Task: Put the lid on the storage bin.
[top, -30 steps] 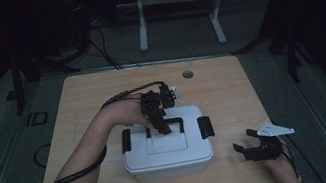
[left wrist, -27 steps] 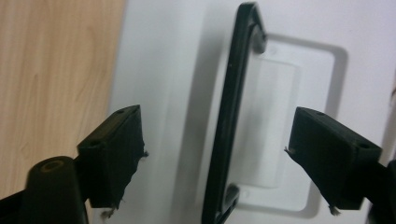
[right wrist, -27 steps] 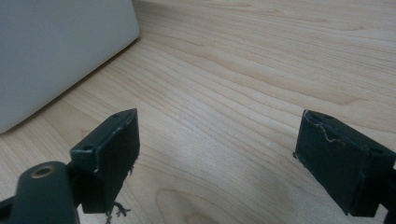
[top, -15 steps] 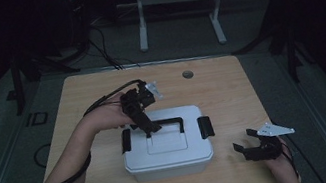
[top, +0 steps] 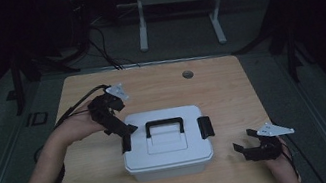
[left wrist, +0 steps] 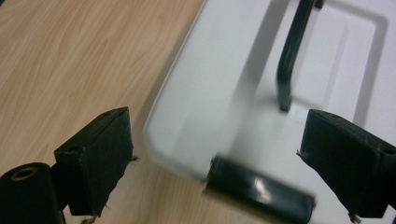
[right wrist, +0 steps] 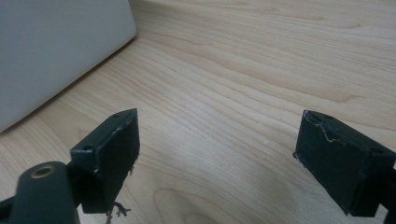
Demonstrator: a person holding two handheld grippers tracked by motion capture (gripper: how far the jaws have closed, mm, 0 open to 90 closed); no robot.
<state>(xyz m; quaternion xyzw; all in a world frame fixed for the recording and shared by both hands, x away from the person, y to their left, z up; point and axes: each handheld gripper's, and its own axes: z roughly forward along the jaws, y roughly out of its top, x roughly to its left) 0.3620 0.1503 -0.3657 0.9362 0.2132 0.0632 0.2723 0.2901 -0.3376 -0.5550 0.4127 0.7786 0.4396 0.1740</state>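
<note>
White lidded box [top: 166, 146] on wooden counter [top: 231, 89], left hand-held gripper [top: 124, 128] at its left latch [top: 126, 141], jaws just opened wide, nothing held; right hand-held gripper [top: 251, 144] agape, empty, right of box

I'm working in what looks like a dim lab or recording studio, not a home. The light wooden surface [top: 231, 89] has a cable grommet hole [top: 188, 74] at its far edge, like an office desk. Beyond it stands a white metal stand [top: 175, 3] on 2 legs, with black cables [top: 103, 51] trailing over grey carpeted floor [top: 8, 144] in an otherwise dark room.
</note>
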